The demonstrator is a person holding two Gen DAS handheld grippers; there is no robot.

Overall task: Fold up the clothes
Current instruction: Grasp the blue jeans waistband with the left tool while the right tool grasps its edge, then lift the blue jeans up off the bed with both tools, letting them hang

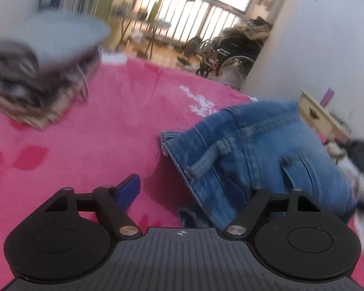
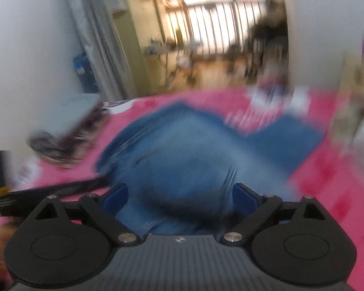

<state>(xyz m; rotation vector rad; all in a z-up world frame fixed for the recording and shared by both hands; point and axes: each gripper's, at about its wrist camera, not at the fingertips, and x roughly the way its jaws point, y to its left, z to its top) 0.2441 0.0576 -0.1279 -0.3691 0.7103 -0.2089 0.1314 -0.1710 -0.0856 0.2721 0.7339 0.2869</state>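
- Left wrist view: the left gripper [image 1: 189,186] stands parted, nothing pinched; the jeans [image 1: 254,155] lie lower right on the pink blanket [image 1: 97,126], waistband edge toward frame centre.
- Right wrist view, blurred: the right gripper [image 2: 180,196] is spread wide, with denim bulging between its fingers, the legs running to the upper right; I judge it the nearer.
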